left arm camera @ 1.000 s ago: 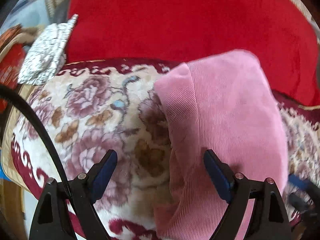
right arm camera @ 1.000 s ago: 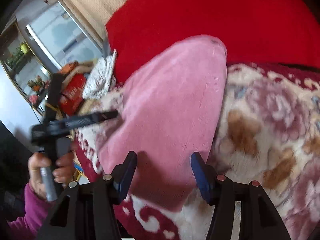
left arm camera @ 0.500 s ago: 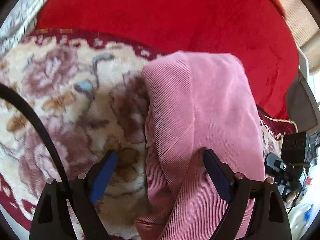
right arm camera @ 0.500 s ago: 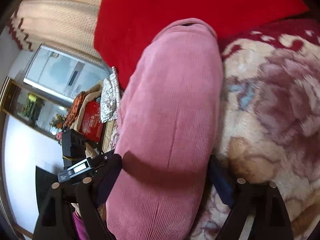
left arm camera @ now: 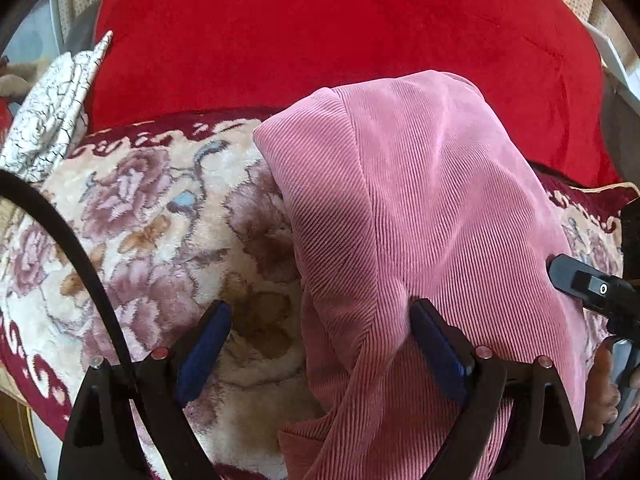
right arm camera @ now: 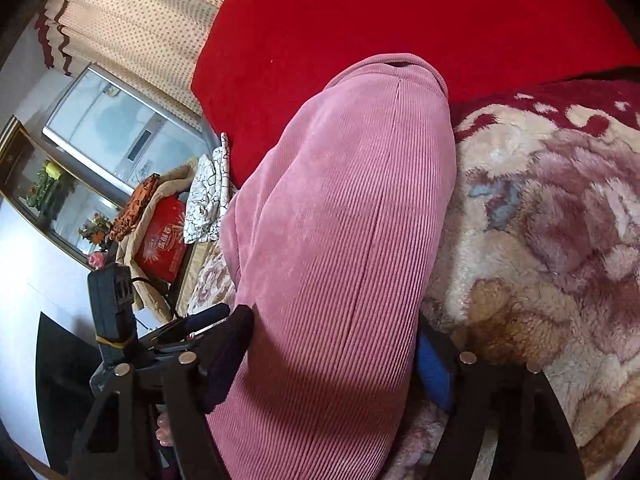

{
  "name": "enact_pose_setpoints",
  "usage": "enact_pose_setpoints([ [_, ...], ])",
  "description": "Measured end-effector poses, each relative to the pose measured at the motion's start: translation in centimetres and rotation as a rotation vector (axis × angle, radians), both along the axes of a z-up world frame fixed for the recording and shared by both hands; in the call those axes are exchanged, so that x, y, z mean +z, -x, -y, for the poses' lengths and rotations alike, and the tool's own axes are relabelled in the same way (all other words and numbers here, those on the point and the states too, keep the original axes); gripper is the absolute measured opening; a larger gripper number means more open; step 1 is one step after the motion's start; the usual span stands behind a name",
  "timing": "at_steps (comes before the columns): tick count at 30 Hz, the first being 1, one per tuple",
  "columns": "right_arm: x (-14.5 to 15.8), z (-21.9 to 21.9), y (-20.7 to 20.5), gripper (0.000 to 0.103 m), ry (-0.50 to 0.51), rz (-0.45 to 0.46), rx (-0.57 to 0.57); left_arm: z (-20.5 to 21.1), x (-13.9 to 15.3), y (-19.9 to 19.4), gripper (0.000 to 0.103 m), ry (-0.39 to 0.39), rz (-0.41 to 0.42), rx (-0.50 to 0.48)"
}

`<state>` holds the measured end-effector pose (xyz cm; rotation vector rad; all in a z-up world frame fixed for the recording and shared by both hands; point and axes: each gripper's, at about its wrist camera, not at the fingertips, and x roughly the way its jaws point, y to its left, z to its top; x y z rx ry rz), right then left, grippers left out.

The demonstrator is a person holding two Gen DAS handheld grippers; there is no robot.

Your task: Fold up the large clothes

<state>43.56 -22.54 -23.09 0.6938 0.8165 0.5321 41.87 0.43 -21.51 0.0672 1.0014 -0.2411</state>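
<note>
A pink corduroy garment [left arm camera: 420, 208] lies folded in a long strip on a floral blanket [left arm camera: 160, 248]. My left gripper [left arm camera: 320, 312] is open and its jaws are opening a little more. The strip's left edge lies between its fingers, and the right finger [left arm camera: 436, 340] rests over the cloth. In the right wrist view the garment [right arm camera: 344, 240] fills the gap of my right gripper [right arm camera: 334, 328]. Its jaws are closing around the strip, and the cloth partly hides its right pad [right arm camera: 434, 372]. I cannot tell whether the pads press.
A red cushion [left arm camera: 340, 32] stands behind the garment. A white crackle-patterned cloth [left arm camera: 52, 108] lies at the far left. The right gripper's body [left arm camera: 592, 288] and a hand [left arm camera: 600, 392] show at the right edge. A red box [right arm camera: 166, 240] and a cabinet [right arm camera: 116, 136] stand beyond the blanket.
The right gripper has moved in over the strip, whose end now fills its gap; its fingers spread, then narrowed. The left view swung right and back, with the garment's edge still between its fingers.
</note>
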Motion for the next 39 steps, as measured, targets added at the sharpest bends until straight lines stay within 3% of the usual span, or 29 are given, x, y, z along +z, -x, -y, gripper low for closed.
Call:
enact_pose_setpoints([
  [14, -0.3, 0.5, 0.4, 0.078, -0.009, 0.010, -0.008, 1.0, 0.7, 0.8, 0.091, -0.073, 0.047, -0.012],
  [29, -0.5, 0.4, 0.5, 0.078, -0.010, 0.015, -0.010, 0.6, 0.4, 0.5, 0.091, -0.056, 0.038, -0.015],
  [33, -0.5, 0.4, 0.5, 0.078, -0.010, 0.015, -0.011, 0.1, 0.3, 0.0, 0.091, -0.003, -0.006, -0.027],
  [39, -0.4, 0.4, 0.3, 0.078, -0.010, 0.006, -0.009, -1.7, -1.2, -2.4, 0.091, 0.272, -0.196, -0.106],
])
